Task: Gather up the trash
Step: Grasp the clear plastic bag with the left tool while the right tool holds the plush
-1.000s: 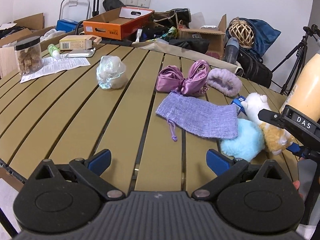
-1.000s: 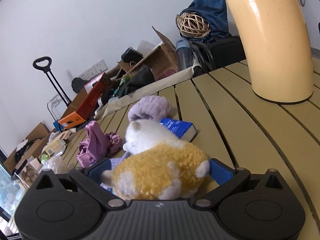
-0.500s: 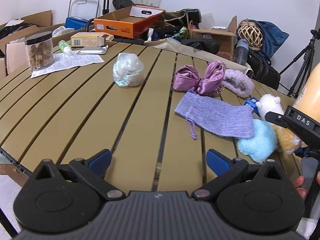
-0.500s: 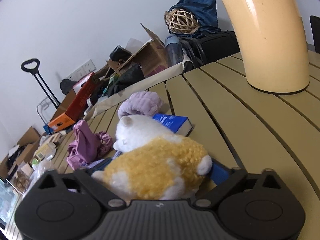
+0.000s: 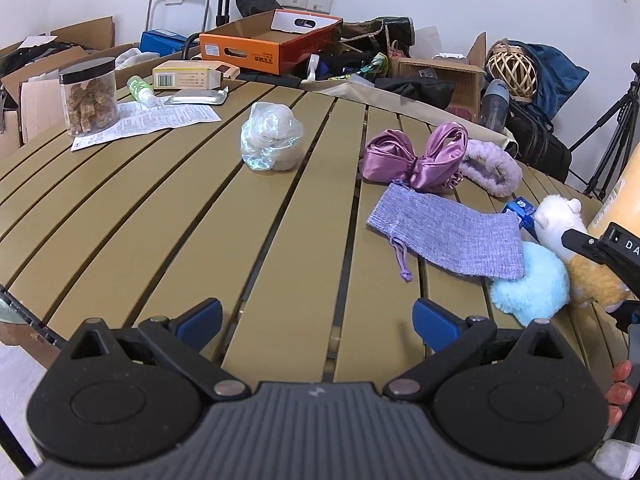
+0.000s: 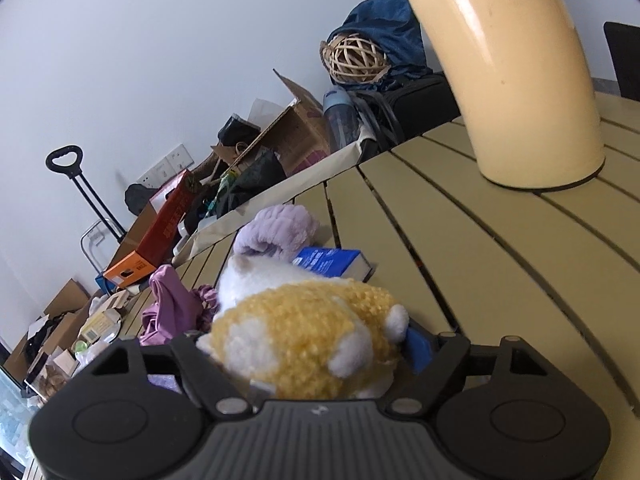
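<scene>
The right gripper has the yellow-and-white plush toy between its jaws, which have just been closing: the blue pad on one side sits against the toy's flank, while the opposite pad is hidden behind the fluffy body. Contact on both sides cannot be confirmed, so the grip reads as closing in rather than certainly clamped. A second ago the jaws stood wider around the same toy, which has barely shifted on the slatted table. That suggests a pick-up of the toy is in progress, though a plush seems an odd choice for trash.

The left gripper hangs released over bare slats, both blue fingertips spread wide with nothing between them; its view has crept only slightly forward.

Outward, the likeliest trash is the crumpled clear plastic bag, resting untouched mid-table, well apart from both grippers. Nearer the right gripper lie a lilac knit pouch, a light blue fluffy ball and a purple satin bow. A small blue box sits just behind the toy, beside a lilac fuzzy band.

The cream cylinder is cut off at the top, so whether it is a bin cannot be told. No trash container is clearly visible. The person's fingers show only at the frame edge.
</scene>
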A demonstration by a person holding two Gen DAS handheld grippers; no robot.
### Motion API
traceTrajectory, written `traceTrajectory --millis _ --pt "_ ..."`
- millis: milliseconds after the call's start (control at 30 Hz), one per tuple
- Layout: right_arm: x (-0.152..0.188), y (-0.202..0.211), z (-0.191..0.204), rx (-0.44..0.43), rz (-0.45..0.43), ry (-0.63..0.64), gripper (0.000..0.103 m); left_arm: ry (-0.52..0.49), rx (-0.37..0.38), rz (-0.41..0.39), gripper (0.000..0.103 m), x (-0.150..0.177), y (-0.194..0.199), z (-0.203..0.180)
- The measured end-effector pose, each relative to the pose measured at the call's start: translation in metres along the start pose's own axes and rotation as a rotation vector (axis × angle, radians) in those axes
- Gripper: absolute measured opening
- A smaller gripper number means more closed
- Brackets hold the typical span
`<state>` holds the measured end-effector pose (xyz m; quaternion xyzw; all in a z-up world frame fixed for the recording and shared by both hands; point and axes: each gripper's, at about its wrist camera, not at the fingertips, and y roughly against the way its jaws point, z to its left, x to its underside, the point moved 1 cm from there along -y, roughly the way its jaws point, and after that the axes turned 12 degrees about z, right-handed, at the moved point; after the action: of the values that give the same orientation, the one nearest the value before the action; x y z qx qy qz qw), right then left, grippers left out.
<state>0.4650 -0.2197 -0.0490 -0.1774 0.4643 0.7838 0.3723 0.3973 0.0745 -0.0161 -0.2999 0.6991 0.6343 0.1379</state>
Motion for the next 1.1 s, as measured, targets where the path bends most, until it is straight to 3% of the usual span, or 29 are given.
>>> traceTrajectory --millis 367,533,667,1100 --pt "-0.007 0.014 -0.025 -0.042 -0.027 -0.062 0.077 -0.017 -0.046 -0.037 0.103 -0.01 -0.001 -0.01" --pt "-0.012 0.025 -0.04 -0.058 -0.066 -0.099 0.077 -0.05 -0.152 -0.101 0.103 -0.04 -0.003 -0.015" --pt "-0.016 0.038 -0.054 -0.058 -0.114 -0.12 0.077 -0.049 -0.237 -0.099 0.103 -0.075 -0.016 -0.011" --pt "-0.028 0.064 -0.103 -0.034 -0.203 -0.188 0.077 0.013 -0.345 -0.062 0.101 -0.156 -0.092 -0.009"
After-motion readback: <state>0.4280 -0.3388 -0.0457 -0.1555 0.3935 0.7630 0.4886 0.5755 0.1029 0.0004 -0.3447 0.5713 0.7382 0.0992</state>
